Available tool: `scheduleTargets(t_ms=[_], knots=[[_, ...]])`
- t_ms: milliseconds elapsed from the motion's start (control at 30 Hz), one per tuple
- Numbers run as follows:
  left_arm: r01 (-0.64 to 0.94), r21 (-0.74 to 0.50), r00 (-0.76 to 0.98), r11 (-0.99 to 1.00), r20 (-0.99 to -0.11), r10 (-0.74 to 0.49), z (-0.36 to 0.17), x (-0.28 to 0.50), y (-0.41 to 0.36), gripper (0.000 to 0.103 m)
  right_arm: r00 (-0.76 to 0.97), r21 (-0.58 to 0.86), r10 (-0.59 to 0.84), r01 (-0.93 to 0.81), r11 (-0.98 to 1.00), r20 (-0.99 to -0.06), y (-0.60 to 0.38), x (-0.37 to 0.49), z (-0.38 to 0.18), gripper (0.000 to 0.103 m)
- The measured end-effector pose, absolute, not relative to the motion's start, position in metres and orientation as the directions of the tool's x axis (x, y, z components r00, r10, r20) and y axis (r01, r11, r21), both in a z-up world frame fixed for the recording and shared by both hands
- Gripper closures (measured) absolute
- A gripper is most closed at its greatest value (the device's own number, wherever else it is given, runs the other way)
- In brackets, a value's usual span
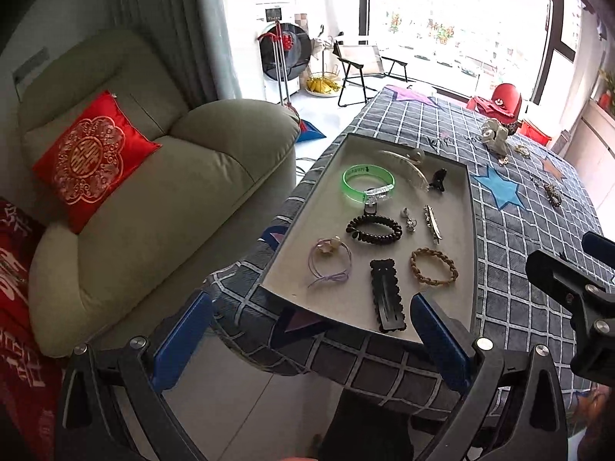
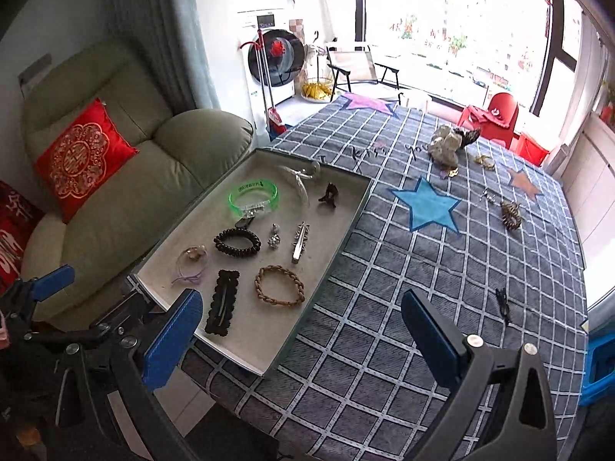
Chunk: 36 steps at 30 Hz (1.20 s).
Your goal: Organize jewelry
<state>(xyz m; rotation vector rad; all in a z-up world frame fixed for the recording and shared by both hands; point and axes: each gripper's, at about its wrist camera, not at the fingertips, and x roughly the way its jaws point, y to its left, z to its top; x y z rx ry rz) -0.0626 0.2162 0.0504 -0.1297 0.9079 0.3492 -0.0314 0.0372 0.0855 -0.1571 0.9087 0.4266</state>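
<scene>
A shallow grey tray (image 1: pixel 471 230) (image 2: pixel 346 226) lies on the checked table. It holds a green bangle (image 1: pixel 368 184) (image 2: pixel 252 194), a black coil tie (image 1: pixel 373 228) (image 2: pixel 237 242), a braided band (image 1: pixel 433 267) (image 2: pixel 279 285), a black scalloped clip (image 1: pixel 387 295) (image 2: pixel 223 301), a purple tie (image 1: pixel 329 260), a silver clip (image 1: pixel 432 221) (image 2: pixel 300 242) and other small pieces. Loose pieces lie on the cloth: a brown claw clip (image 2: pixel 511 215), a black clip (image 2: pixel 502 305), a pale scrunchie (image 2: pixel 447 146). My left gripper (image 1: pixel 311 340) is open and empty at the tray's near edge. My right gripper (image 2: pixel 303 340) is open and empty above the cloth, right of the tray.
A green armchair (image 1: pixel 153 176) with a red cushion (image 1: pixel 92 157) stands left of the table. A red chair (image 2: pixel 497 115) sits at the far end. A washing machine (image 2: pixel 275 61) and a folding chair (image 1: pixel 363 65) stand by the window. A blue bin (image 2: pixel 599 365) is at the right.
</scene>
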Motion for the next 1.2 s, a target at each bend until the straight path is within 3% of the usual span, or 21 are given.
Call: scheduleTargets(t_ms=[1200], knots=[[-0.341, 0.061, 0.569, 0.938, -0.781, 0.258, 0.0596, -0.0693, 0.2065, 0.0, 0.553, 0.042, 0.287, -0.414, 0.91, -0.782, 0.0312, -0.036, 0.0924, 0.0]])
